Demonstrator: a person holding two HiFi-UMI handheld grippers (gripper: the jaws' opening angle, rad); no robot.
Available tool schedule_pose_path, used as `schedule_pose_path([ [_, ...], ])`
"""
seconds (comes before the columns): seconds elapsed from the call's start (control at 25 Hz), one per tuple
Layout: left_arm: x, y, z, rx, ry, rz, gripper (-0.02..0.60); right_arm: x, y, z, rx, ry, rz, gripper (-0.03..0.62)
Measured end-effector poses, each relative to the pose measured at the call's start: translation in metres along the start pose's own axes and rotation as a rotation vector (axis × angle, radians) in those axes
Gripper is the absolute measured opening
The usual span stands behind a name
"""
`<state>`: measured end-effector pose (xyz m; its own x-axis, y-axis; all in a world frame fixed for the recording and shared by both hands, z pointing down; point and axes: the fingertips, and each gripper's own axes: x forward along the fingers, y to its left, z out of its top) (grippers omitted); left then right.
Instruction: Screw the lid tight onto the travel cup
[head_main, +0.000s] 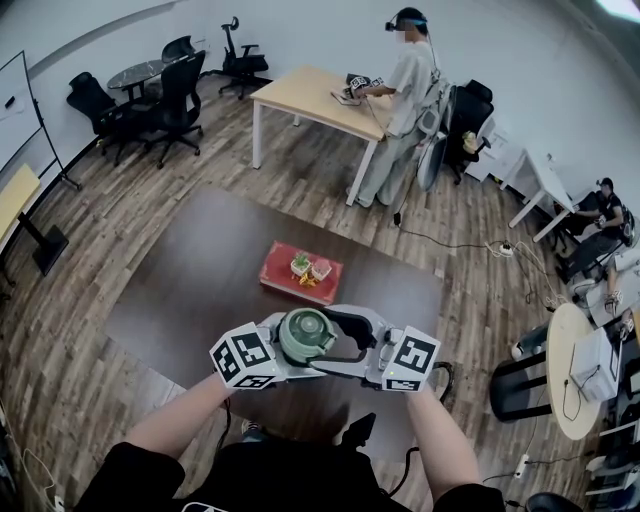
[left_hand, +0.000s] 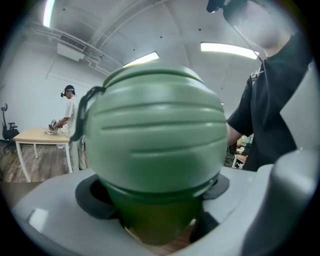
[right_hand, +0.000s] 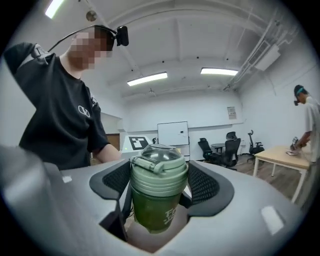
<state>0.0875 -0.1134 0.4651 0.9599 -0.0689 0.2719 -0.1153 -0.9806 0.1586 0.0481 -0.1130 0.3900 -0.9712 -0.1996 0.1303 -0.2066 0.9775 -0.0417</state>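
A green travel cup (head_main: 305, 335) hangs in the air between my two grippers, above the near edge of a dark table (head_main: 200, 290). Its pale green lid (left_hand: 155, 135) fills the left gripper view, with the darker cup body (left_hand: 150, 220) below it. My left gripper (left_hand: 159, 210) is shut on that body. In the right gripper view the cup stands upright and the lid (right_hand: 159, 170) sits on top with its flip cap down. There my right gripper (right_hand: 159, 185) has its black pads (right_hand: 112, 182) against the lid's two sides.
A red tray (head_main: 275, 270) with a few small items lies in the middle of the dark table. Farther back a person (head_main: 405, 110) stands at a wooden table (head_main: 300, 95). Office chairs (head_main: 170, 100) stand at the back left, more furniture at the right.
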Motion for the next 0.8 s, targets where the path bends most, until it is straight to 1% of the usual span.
schedule_pose_path([
  [0.08,-0.003,0.009,0.002,-0.010,-0.010,0.042,0.413,0.005,-0.005,0.002,0.011,-0.017,-0.121,0.373],
  [0.12,-0.004,0.015,0.001,-0.012,-0.007,0.069,0.413,0.007,-0.007,0.003,0.018,-0.019,-0.205,0.371],
  [0.24,-0.007,0.027,-0.003,-0.013,0.015,0.145,0.413,0.014,-0.012,-0.001,0.062,0.002,-0.530,0.370],
  [0.28,-0.006,0.028,-0.004,-0.012,0.019,0.157,0.414,0.014,-0.013,-0.002,0.075,0.015,-0.632,0.370],
  [0.32,-0.005,0.028,-0.003,-0.013,0.016,0.159,0.414,0.014,-0.012,-0.002,0.082,0.025,-0.710,0.370],
  [0.36,-0.004,0.028,-0.002,-0.016,0.010,0.157,0.414,0.014,-0.012,-0.002,0.084,0.030,-0.760,0.370],
  [0.4,-0.003,0.027,-0.001,-0.017,0.007,0.154,0.414,0.013,-0.012,-0.001,0.081,0.034,-0.783,0.370],
  [0.44,-0.003,0.027,-0.001,-0.017,0.006,0.152,0.414,0.014,-0.012,-0.001,0.074,0.037,-0.781,0.371],
  [0.48,-0.004,0.028,-0.001,-0.019,0.006,0.150,0.416,0.015,-0.011,-0.001,0.066,0.040,-0.755,0.373],
  [0.52,-0.006,0.028,-0.001,-0.024,0.002,0.145,0.416,0.017,-0.009,-0.001,0.061,0.042,-0.708,0.373],
  [0.56,-0.008,0.028,0.000,-0.032,-0.004,0.137,0.416,0.018,-0.007,0.000,0.059,0.040,-0.644,0.373],
  [0.68,-0.013,0.022,0.006,-0.059,-0.033,0.082,0.416,0.008,0.001,0.009,0.045,0.003,-0.401,0.390],
  [0.72,-0.015,0.020,0.008,-0.059,-0.037,0.061,0.416,0.001,-0.001,0.013,0.031,-0.016,-0.326,0.390],
  [0.8,-0.015,0.011,0.009,-0.029,-0.020,0.021,0.416,-0.011,-0.004,0.018,0.006,-0.042,-0.177,0.388],
])
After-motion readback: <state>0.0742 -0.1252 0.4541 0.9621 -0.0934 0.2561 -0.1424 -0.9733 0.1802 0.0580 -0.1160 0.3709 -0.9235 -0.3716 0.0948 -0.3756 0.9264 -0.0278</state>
